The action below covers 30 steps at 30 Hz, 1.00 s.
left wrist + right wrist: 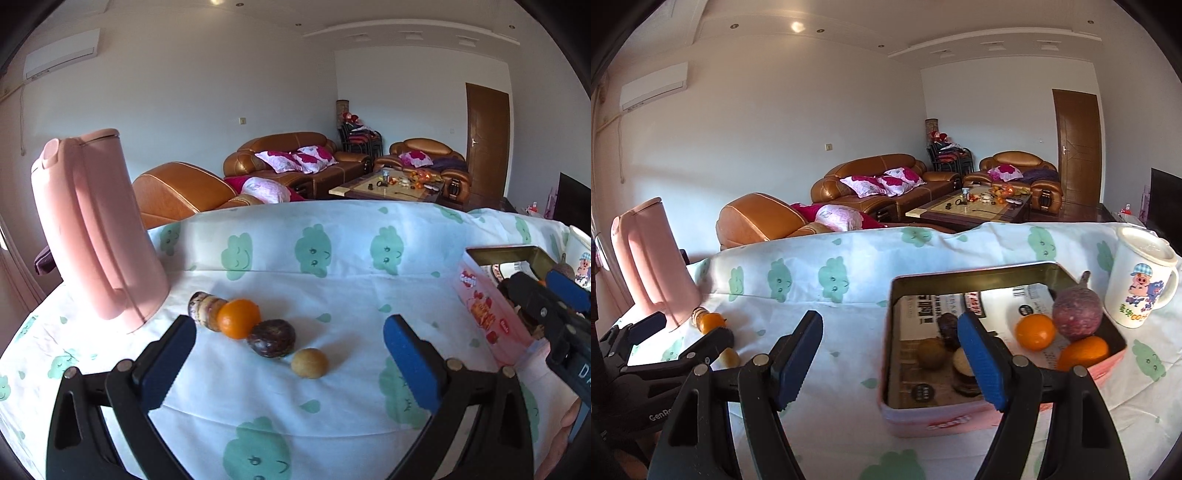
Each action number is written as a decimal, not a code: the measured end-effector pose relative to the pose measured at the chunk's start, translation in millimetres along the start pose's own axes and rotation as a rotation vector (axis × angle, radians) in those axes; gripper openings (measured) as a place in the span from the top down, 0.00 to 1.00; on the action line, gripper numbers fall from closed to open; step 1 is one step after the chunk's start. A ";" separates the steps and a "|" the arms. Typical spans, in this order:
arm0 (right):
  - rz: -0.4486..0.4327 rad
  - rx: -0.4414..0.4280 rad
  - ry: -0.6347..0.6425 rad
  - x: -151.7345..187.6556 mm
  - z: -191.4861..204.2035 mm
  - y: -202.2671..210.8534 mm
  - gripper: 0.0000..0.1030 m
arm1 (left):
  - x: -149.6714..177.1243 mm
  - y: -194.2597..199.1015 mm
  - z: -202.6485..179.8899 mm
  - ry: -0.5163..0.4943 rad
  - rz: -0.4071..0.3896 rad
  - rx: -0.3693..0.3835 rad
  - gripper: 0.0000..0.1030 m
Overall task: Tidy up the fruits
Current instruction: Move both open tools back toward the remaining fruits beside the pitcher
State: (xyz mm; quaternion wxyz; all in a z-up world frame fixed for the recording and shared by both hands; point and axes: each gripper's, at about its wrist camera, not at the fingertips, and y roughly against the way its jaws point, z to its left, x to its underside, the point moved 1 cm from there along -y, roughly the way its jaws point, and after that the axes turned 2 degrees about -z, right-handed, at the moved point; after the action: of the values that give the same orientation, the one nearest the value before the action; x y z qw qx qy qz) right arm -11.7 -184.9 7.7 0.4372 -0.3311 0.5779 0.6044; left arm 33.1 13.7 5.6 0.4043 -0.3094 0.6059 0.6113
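Both grippers are spread wide and carrying nothing. The left gripper (290, 365) hovers low over the tablecloth (351, 295), and lying between its fingers is a line of four loose fruits running away from the pink kettle (92, 229): a mottled fruit (203, 308) nearest the kettle, an orange (239, 318) touching it, a dark purple fruit (271, 338) touching the orange, and a small tan fruit (309, 363) just beside that, farthest from the kettle. The pink tin (960, 413) sits well apart from the kettle, on the far side of that row, beside a white mug (1141, 284). Inside the tin there are already two oranges, a big purple fruit and a few smaller brown ones. The right gripper (890, 362) hangs at the tin's near corner, one finger over its rim.

The step in hand looks like another pickup from the row. The tan fruit is the cleanest choice, since it stands free of its neighbours. Centre the fingers on its widest part, come down until the pads (410, 362) flank it, and close gently, because round fruit squirts out of a pinch that sits too high. Keep clear of the purple one so it doesn't roll toward the table edge
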 end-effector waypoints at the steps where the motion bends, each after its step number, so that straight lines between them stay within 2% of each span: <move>1: 0.008 -0.009 0.001 0.3 6.0 -2.6 0.25 | 0.1 -1.4 6.2 -0.001 0.004 -0.006 0.00; 5: 0.048 -0.048 0.020 2.0 34.3 -15.7 0.25 | 1.8 -9.1 31.6 0.011 0.035 -0.021 0.00; 10: 0.107 -0.091 0.055 5.0 63.5 -33.0 0.25 | 11.0 -20.7 67.5 0.097 0.122 -0.005 0.00; 14: 0.184 -0.138 0.091 8.5 85.2 -50.7 0.25 | 21.9 -32.0 91.5 0.139 0.233 -0.080 0.00; 18: 0.254 -0.210 0.135 10.8 110.8 -71.0 0.27 | 29.7 -40.4 109.2 0.212 0.308 -0.107 0.05; 22: 0.320 -0.280 0.217 16.7 142.4 -88.4 0.33 | 32.0 -40.5 113.4 0.211 0.303 -0.139 0.06; 24: 0.360 -0.293 0.249 21.8 151.9 -93.2 0.42 | 32.2 -41.0 111.3 0.188 0.303 -0.160 0.06; 30: 0.426 -0.319 0.208 27.3 143.4 -99.3 0.43 | 34.8 -43.8 103.8 0.145 0.310 -0.174 0.06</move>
State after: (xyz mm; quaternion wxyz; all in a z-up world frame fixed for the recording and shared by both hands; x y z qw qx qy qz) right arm 83.0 -44.2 -41.5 0.1813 -0.3270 0.5739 0.7285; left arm 65.9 118.0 -38.4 0.2324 -0.2894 0.6185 0.6926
